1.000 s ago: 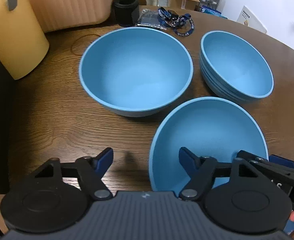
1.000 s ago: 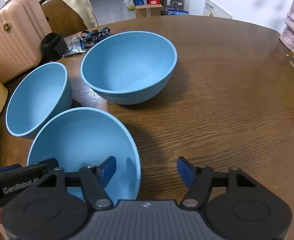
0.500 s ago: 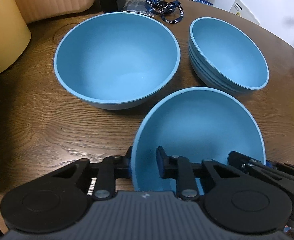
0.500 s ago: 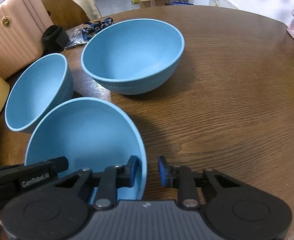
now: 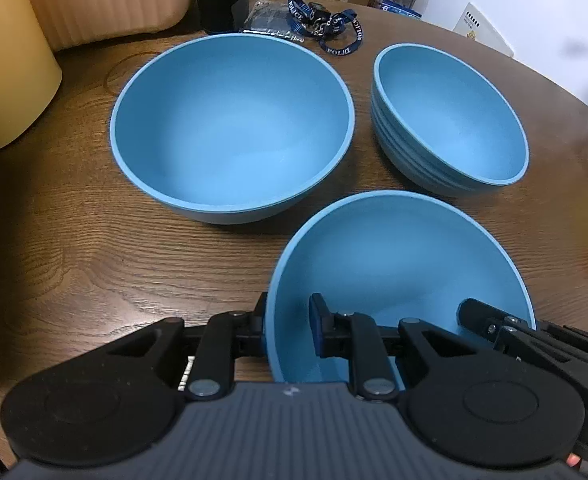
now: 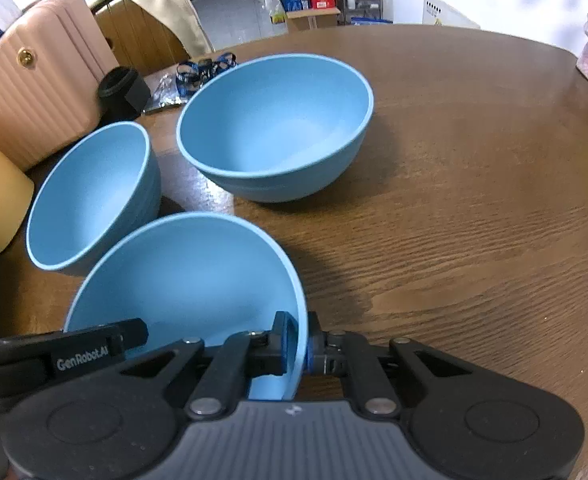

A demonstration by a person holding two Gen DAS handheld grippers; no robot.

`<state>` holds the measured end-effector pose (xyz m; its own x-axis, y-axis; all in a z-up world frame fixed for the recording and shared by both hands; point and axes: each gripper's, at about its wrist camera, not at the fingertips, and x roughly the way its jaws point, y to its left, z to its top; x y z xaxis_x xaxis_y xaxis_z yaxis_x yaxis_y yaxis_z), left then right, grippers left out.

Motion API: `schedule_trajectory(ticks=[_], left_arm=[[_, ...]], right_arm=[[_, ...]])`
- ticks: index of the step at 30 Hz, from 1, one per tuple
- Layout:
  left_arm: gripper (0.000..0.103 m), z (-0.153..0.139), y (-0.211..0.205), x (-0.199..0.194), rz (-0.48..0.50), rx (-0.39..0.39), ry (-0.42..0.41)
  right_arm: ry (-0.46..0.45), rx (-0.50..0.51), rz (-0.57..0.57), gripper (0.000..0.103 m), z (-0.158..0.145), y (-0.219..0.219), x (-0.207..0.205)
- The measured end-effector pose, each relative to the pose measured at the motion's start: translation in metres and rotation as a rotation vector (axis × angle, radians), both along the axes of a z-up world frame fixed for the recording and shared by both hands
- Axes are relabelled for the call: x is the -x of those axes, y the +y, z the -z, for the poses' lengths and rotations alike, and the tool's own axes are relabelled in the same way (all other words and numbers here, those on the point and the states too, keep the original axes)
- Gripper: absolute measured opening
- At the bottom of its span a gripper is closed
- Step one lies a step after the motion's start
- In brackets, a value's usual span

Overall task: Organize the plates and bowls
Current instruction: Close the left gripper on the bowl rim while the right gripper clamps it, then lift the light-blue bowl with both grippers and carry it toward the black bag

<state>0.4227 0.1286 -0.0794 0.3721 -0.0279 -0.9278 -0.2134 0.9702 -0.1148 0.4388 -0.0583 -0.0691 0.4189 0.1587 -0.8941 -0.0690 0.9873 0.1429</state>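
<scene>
At near edge of table (image 6: pixel 474 208), I'm clamping near bowl (image 5: pixel 398 264) with both tongs: left gripper (image 5: pixel 288 330) pinching its left rim, right gripper (image 6: pixel 300 346) pinching its right rim. Large bowl (image 5: pixel 232 128) sitting toward table's left edge, stacked bowls (image 5: pixel 450 116) just beside it, farther in.
</scene>
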Motion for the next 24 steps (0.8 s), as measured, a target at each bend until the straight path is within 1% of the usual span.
schedule_trajectory(ticks=[15, 24], left_arm=[[0.020, -0.024, -0.018, 0.012, 0.032, 0.000, -0.059], [0.020, -0.035, -0.022, 0.025, 0.043, -0.001, -0.087]], right_arm=[[-0.064, -0.015, 0.025, 0.008, -0.021, -0.016, 0.016], [-0.092, -0.019, 0.031, 0.008, -0.032, -0.023, 0.030]])
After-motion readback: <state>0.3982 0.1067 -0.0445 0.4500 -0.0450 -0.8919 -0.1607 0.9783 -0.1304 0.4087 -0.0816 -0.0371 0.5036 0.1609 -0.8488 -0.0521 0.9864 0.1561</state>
